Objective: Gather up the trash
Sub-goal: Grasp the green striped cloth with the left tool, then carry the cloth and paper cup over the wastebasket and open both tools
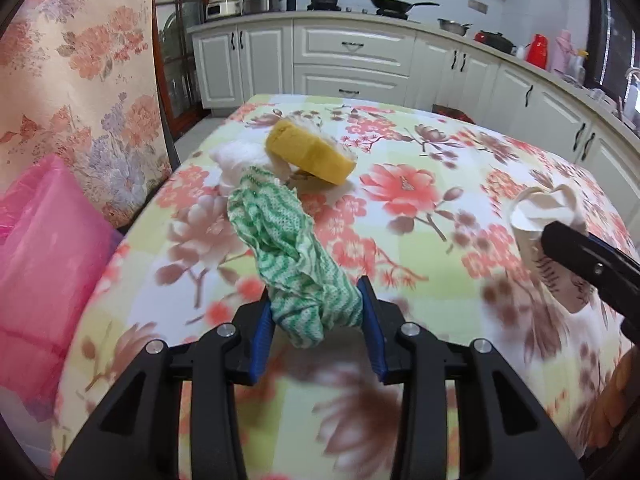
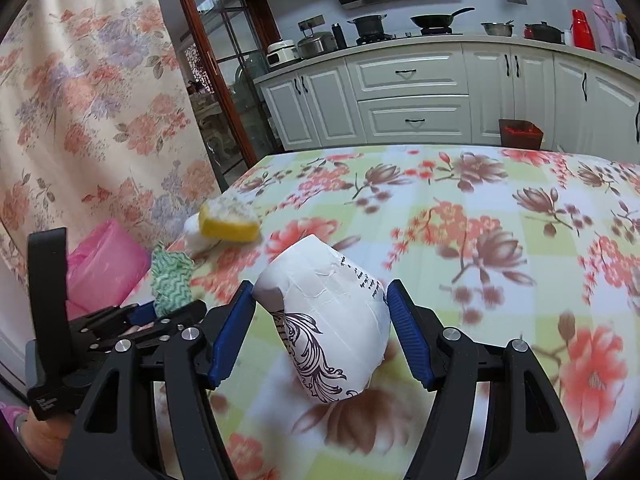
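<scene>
Right now the left gripper (image 1: 316,322) has its blue-padded jaws clamped on the near end of a green-and-white striped cloth (image 1: 288,256), bunched up between the pads, the far end reaching out over the bench (image 1: 420,280) toward the other rubbish. Over on the right gripper (image 2: 322,334), the jaws squeeze a crumpled white paper cup (image 2: 332,320) with dark scrollwork print, tipped on its side, pads pressing both flanks. Out from the cloth, a yellow sponge (image 1: 310,156) with a whitish top leans on a wad of white tissue (image 1: 240,160), the two touching, near the bench's far left edge. A floral tablecloth covers the whole bench. Off its left side sits a pink plastic bag (image 1: 44,272), with a flowered curtain (image 1: 80,60) hanging behind. Farther back, white kitchen cabinets (image 1: 352,60) carry pots, a black pan (image 1: 394,3) and a red flask (image 1: 537,50).
</scene>
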`<state>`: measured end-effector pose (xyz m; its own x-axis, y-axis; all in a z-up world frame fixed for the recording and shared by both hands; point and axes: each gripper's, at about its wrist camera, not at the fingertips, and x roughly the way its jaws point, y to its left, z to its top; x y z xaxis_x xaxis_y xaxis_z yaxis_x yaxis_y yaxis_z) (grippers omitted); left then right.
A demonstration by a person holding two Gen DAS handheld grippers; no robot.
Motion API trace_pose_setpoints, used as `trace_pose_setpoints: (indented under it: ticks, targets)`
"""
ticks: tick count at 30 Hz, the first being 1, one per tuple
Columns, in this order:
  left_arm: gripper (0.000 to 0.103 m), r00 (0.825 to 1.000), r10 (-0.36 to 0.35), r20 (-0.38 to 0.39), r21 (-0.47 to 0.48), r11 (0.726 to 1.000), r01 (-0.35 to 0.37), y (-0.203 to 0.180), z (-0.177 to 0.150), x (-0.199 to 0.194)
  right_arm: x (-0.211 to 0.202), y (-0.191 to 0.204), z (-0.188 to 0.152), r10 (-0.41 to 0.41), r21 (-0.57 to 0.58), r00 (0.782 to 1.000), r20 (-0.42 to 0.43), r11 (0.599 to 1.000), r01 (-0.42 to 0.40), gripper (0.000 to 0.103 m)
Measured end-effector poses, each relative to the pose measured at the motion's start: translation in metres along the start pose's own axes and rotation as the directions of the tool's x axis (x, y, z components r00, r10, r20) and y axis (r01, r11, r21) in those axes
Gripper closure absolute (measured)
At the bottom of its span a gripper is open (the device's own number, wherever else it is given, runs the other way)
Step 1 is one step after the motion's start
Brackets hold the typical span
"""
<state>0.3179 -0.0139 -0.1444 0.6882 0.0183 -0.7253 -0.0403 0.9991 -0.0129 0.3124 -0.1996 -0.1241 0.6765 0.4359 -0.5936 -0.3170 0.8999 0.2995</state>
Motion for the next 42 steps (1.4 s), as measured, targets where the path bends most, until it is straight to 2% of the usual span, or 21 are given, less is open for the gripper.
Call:
trace_pose_setpoints:
  ticks: [9, 17, 30, 42]
  targets:
    - [0.065, 0.993, -0.032, 0.11, 0.034, 0.999, 0.029, 0.01, -0.023, -0.052, -0.027, 0.037, -0.027, -0.006, -0.074, 1.0, 0.011, 0.997, 0.007, 0.039]
    - [0.065, 0.974, -0.077, 0.214, 0.065, 0.996, 0.065, 0.013, -0.036, -0.096, -0.045, 0.053, -0.037, -0.036, -0.111, 0.999, 0.039, 0.993, 0.041, 0.039]
    - [0.065, 0.951, -0.091, 0.294, 0.085, 0.994, 0.069, 0.022, -0.053, -0.137, -0.065, 0.075, -0.042, -0.057, -0.149, 0.996, 0.069, 0.986, 0.067, 0.039]
    - [0.065, 0.926, -0.068, 0.372, 0.065, 0.997, 0.047, 0.046, -0.064, -0.167, -0.08, 0.114, -0.044, -0.018, -0.223, 0.994, 0.109, 0.974, 0.042, 0.039]
